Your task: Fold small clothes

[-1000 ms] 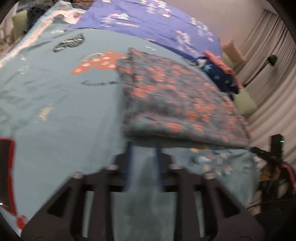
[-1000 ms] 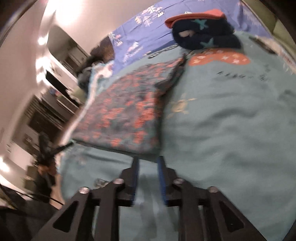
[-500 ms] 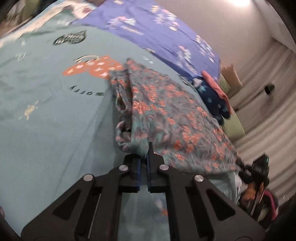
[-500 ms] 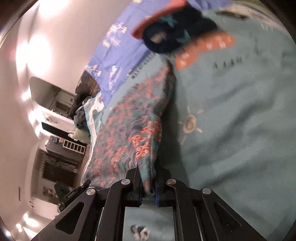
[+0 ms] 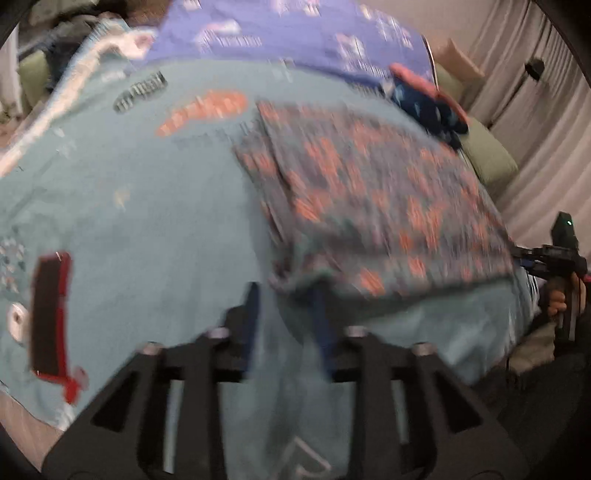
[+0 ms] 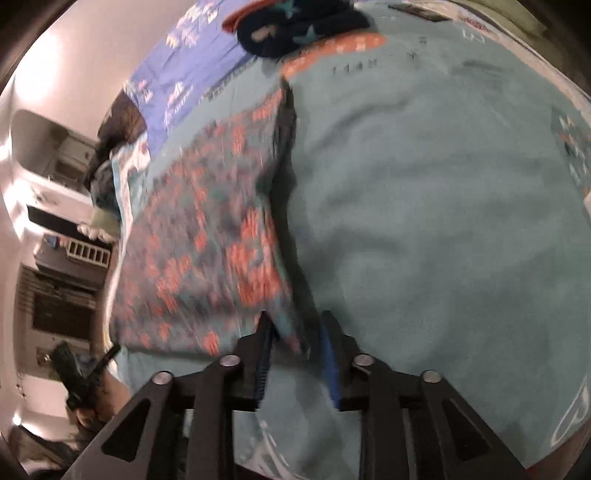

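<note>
A floral garment [image 5: 369, 192] — teal-grey with orange-red blooms — lies folded flat on a teal blanket [image 5: 147, 221] spread over the bed. Both views are blurred.

The left gripper [image 5: 288, 314] sits at the garment's near corner, its jaws opening; the cloth edge hangs just ahead of the blue fingers [image 5: 320, 321], and neither pad presses on it. In the right wrist view the right gripper [image 6: 297, 347] is at the garment's other near corner [image 6: 221, 240], jaws likewise opening, with a tip of the fabric lying loose between the blue pads [image 6: 330, 365] but not pinched.

Beyond the garment's far edge, a dark navy star-print item [image 5: 428, 107] with a coral trim rests on the blanket, touching a purple sheet [image 5: 295, 33] behind it. Beside the garment's far corner an orange printed patch [image 5: 207, 110] shows on the blanket — its lettering is too smeared to read.
</note>
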{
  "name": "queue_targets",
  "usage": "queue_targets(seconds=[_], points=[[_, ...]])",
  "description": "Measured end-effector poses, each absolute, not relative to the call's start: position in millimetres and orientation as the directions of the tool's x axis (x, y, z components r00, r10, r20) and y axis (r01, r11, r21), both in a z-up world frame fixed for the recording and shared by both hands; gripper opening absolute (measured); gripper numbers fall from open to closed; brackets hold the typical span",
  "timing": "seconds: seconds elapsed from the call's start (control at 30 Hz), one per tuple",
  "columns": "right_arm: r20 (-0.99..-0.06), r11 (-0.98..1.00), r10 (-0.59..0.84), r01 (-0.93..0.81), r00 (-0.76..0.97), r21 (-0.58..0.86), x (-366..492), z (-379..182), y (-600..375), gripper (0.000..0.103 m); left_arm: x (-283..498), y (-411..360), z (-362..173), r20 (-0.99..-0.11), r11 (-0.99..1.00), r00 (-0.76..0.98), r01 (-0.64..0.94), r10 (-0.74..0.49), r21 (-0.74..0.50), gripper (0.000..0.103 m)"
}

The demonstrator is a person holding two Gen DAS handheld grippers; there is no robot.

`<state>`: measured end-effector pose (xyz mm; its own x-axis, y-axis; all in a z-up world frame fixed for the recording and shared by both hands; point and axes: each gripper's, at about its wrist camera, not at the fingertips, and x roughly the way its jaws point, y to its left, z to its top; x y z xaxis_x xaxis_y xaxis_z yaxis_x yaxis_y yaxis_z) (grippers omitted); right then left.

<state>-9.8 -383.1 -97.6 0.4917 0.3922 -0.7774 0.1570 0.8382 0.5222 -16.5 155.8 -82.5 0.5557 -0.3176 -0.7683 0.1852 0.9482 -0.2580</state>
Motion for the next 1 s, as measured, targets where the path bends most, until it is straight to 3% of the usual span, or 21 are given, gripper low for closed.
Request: queue_targets(seconds=[0.03, 0.07, 0.23, 0.47, 0.57, 0.6, 0.63, 0.67, 0.7, 0.83, 1.0], points=[[-0.752, 0.852, 0.372, 0.121, 0.543, 0.509, 1, -85, -386, 0.050, -11, 159, -73, -0.742, 0.951, 0.595, 0.184, -0.310, -0.250, 0.053], [-0.734, 0.864, 0.355, 0.097, 0.579, 0.494, 14, -76, -388, 0.052, -1, 161, -62, -0.706, 0.951, 0.638, 0.191, -0.307, -0.241, 0.056], [-0.721, 0.883, 0.314, 0.089, 0.618, 0.461, 100, -71, -402, 0.053, 88, 158, -46, -0.645, 0.945, 0.692, 0.204, -0.325, -0.257, 0.063], [-0.760, 0.878, 0.347, 0.095, 0.550, 0.470, 168, -112, -399, 0.053, 213, 139, -115, -0.793, 0.939, 0.506, 0.132, -0.338, -0.316, 0.063], [-0.743, 0.886, 0.361, 0.042, 0.564, 0.462, 170, -112, -397, 0.053, 224, 133, -122, -0.779, 0.930, 0.510, 0.164, -0.365, -0.329, 0.063], [-0.744, 0.890, 0.364, 0.025, 0.561, 0.454, 170, -111, -395, 0.053, 227, 129, -120, -0.766, 0.919, 0.507, 0.200, -0.394, -0.341, 0.059], [-0.747, 0.897, 0.363, 0.007, 0.558, 0.441, 170, -111, -392, 0.045, 228, 126, -118, -0.753, 0.907, 0.505, 0.223, -0.422, -0.358, 0.037], [-0.749, 0.901, 0.367, -0.010, 0.551, 0.434, 171, -110, -390, 0.016, 229, 122, -117, -0.743, 0.894, 0.498, 0.246, -0.447, -0.373, 0.024], [-0.752, 0.899, 0.381, -0.026, 0.539, 0.437, 171, -111, -388, 0.004, 229, 118, -115, -0.746, 0.895, 0.495, 0.259, -0.446, -0.363, 0.010], [-0.720, 0.908, 0.364, -0.052, 0.591, 0.417, 167, -96, -382, 0.003, 219, 110, -97, -0.724, 0.925, 0.579, 0.283, -0.375, -0.252, 0.007], [-0.600, 0.897, 0.378, -0.117, 0.705, 0.427, 163, -49, -384, 0.003, 202, 130, -56, -0.600, 0.920, 0.698, 0.289, -0.391, -0.264, 0.007]])
